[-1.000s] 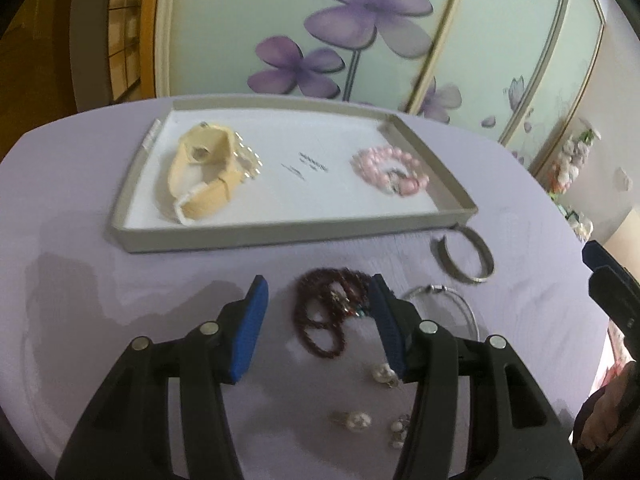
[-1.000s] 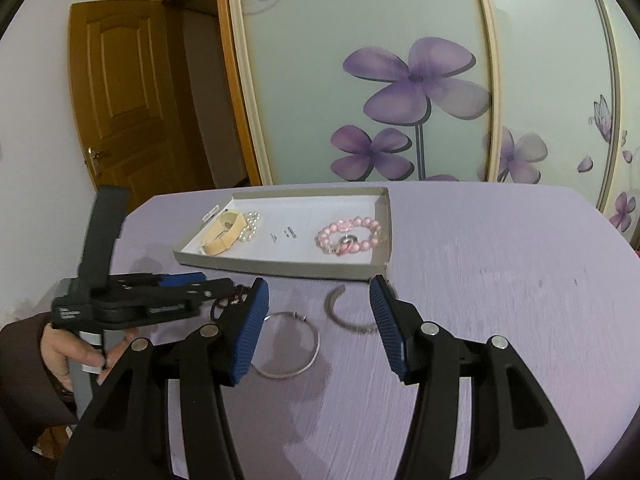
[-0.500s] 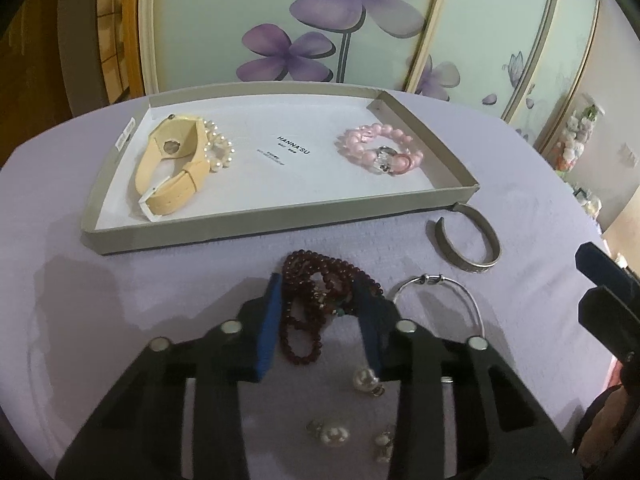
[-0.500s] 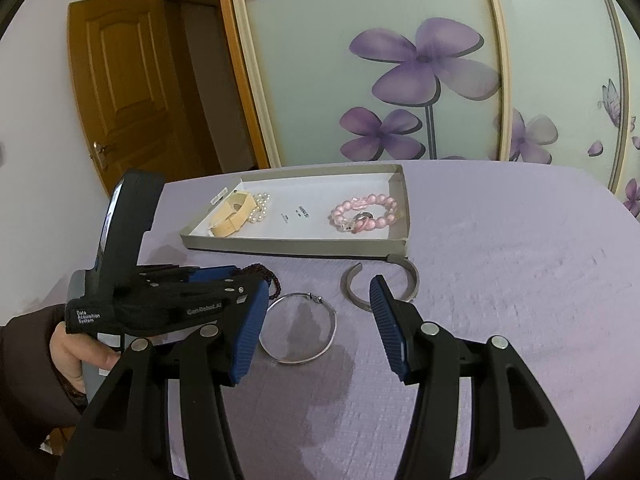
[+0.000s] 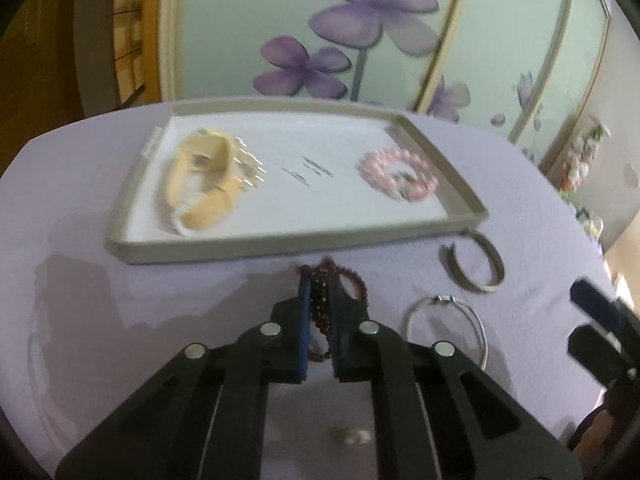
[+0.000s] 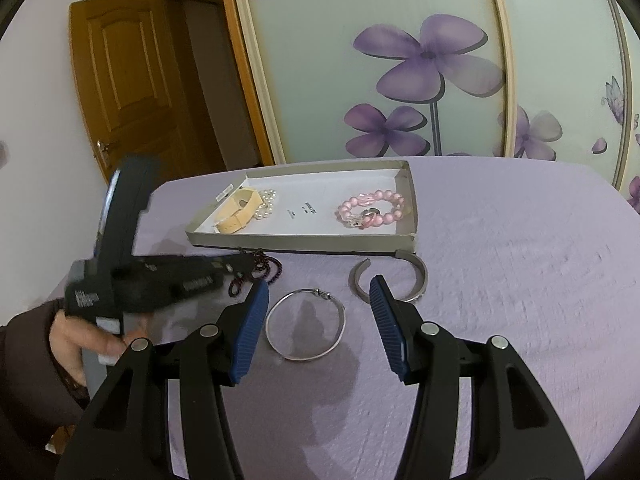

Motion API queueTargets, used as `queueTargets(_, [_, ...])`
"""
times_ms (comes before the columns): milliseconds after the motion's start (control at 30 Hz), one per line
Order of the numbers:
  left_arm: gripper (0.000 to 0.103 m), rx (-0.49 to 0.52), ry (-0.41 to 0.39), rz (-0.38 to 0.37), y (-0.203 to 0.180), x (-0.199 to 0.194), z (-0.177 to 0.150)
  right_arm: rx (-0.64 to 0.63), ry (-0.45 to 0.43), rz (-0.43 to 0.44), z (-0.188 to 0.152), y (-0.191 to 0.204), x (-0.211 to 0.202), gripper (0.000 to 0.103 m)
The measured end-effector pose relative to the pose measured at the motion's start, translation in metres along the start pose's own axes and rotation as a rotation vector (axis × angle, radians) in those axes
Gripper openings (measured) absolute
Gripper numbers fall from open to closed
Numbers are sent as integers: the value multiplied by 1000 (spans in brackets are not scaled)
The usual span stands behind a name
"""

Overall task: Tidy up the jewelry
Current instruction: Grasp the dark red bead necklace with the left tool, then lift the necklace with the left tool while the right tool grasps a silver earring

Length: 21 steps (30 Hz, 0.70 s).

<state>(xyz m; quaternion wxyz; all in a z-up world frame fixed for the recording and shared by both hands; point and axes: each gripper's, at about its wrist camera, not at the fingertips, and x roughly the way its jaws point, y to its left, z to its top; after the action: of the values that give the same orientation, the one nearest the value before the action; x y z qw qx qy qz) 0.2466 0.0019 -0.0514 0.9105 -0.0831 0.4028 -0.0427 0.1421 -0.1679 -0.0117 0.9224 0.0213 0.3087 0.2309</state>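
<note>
My left gripper (image 5: 320,284) is shut on the dark red bead necklace (image 5: 322,312), just in front of the grey tray (image 5: 280,246); it also shows in the right wrist view (image 6: 244,264), with the necklace (image 6: 264,270) hanging from it. The tray (image 6: 304,242) holds a beige watch (image 5: 200,184), a pearl strand (image 6: 266,206) and a pink bead bracelet (image 5: 396,174). My right gripper (image 6: 316,300) is open and empty above a thin silver bangle (image 6: 306,324). A grey cuff bracelet (image 6: 390,280) lies beside the bangle.
The purple tablecloth (image 6: 520,280) covers a round table. A sliding door with purple flowers (image 6: 428,60) stands behind it, and a wooden door (image 6: 120,80) at the left. A small pearl item (image 5: 356,436) lies under my left gripper.
My left gripper closed on the dark red necklace and lifted it toward the tray. My right gripper moved slightly nearer the silver bangle, still open.
</note>
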Motion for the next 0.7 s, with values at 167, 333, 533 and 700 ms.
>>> queueTargets(167, [7,-36,-78,6,22,-34,9,-13,18,36,-4,9,2,54])
queueTargets(333, [7,-52,-141,8,38,-67,15,-46,54,87,-13,26,6,50])
queueTargets(533, [7,-52,-195,-8,43,-93,21,-96,145,139,-31,50,20,38])
queueTargets(700, [7,-54,-220,-15,44,-104,26,-116,213,145,-40,63,34,33])
